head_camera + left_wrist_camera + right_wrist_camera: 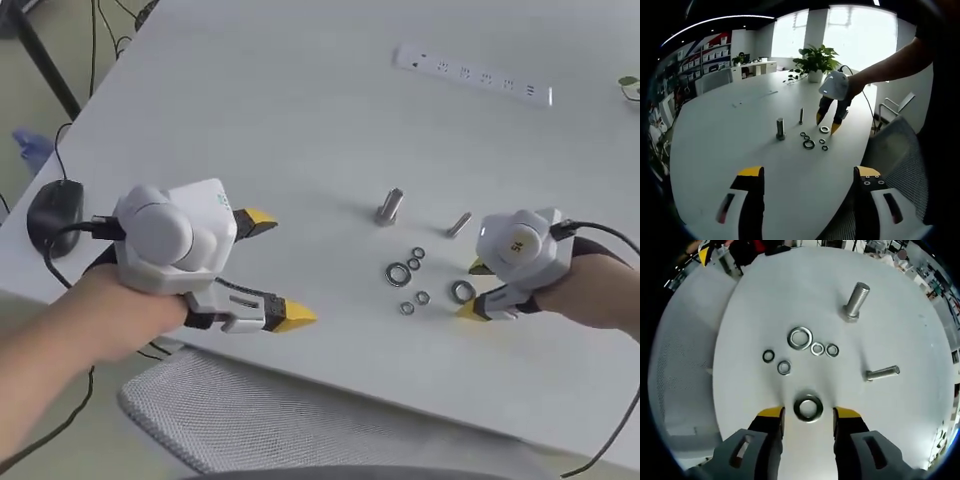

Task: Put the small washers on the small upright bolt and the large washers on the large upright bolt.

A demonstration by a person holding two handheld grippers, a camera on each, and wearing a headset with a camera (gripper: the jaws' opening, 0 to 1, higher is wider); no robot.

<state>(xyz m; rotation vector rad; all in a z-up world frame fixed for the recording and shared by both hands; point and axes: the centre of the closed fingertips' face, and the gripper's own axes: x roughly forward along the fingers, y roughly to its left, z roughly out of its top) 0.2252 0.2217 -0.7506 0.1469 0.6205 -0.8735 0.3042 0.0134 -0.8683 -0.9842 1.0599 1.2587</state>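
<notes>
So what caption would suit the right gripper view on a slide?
Open yellow-tipped right gripper with a large steel washer between its tips on the white table.

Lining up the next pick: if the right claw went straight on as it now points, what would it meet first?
Most likely the large washer lying flat on the table, right between the open jaws of the right claw. Depth is unclear, so the tips might touch the table beside it first.

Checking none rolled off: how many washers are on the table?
6 washers. Large: one between the right gripper jaws, one farther on. Small: two beside that, two on its other side. None looks hidden.
</notes>
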